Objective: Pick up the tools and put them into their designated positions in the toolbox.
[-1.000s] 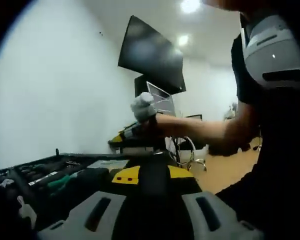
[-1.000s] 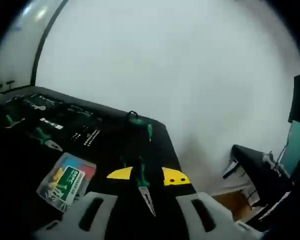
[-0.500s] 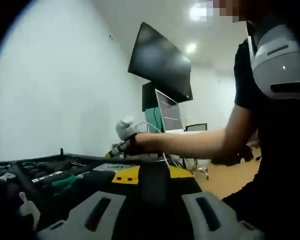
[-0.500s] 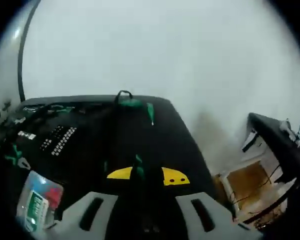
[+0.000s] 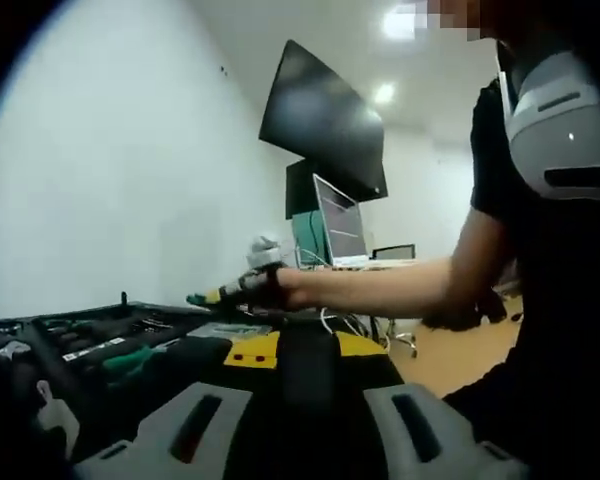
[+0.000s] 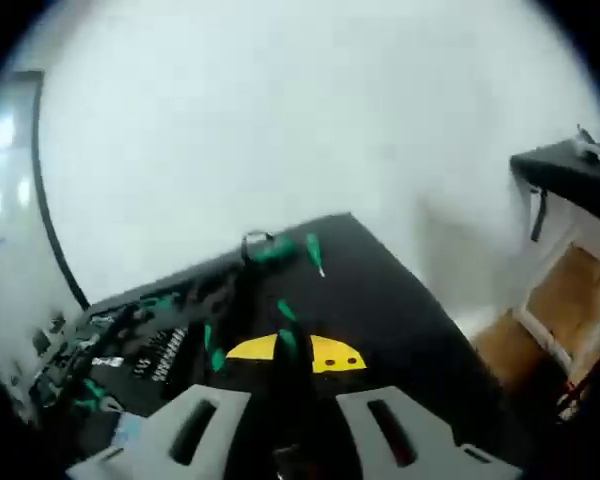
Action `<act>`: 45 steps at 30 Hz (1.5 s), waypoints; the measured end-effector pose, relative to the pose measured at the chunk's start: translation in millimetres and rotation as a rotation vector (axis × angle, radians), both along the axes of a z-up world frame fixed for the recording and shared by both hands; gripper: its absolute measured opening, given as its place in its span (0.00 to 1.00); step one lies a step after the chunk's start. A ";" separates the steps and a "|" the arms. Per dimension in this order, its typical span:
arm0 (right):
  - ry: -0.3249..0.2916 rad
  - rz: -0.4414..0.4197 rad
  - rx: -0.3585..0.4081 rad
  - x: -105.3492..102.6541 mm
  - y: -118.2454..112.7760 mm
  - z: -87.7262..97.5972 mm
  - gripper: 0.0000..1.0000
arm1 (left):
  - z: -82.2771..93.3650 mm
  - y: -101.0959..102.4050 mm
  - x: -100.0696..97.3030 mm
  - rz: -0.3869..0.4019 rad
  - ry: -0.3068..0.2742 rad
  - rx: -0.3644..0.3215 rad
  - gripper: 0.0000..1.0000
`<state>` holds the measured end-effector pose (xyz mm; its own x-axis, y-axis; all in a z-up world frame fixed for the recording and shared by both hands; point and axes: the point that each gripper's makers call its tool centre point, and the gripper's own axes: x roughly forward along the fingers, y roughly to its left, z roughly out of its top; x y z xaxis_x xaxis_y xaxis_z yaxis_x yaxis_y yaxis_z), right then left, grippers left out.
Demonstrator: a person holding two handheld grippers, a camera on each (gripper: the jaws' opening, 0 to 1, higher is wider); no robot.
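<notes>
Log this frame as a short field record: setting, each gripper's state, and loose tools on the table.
setting: black table beside a white wall, open black toolbox at one end
right gripper: shut on green-handled tool
left gripper: jaws apart, nothing between them
loose tools: green-handled screwdriver near the table's far edge
other: person's outstretched arm in the left gripper view

Plain white wall (image 5: 110, 170), large dark wall-mounted screen (image 5: 320, 120), round ceiling lights (image 5: 384, 93), tilted desk monitor (image 5: 340, 220), wooden floor (image 5: 440, 350), black side desk (image 6: 570, 170).
</notes>
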<state>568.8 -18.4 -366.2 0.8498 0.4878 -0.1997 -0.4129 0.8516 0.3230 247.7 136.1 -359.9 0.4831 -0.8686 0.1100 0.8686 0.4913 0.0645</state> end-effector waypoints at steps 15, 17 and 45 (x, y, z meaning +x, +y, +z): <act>-0.378 0.435 0.006 -94.7 96.1 94.8 0.08 | 1.0 3.1 3.7 0.025 0.001 -0.010 0.15; -0.364 0.508 0.061 -108.4 103.1 95.7 0.08 | 2.1 4.6 3.9 0.028 0.001 -0.018 0.15; -0.218 1.125 -0.340 -205.9 227.0 7.7 0.08 | 6.9 9.6 5.6 0.038 -0.001 -0.045 0.15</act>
<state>362.8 208.6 -358.4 0.0119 0.9302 -0.3668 -0.9998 0.0055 -0.0185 253.3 145.7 -353.0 0.5156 -0.8437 0.1492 0.8491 0.5265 0.0426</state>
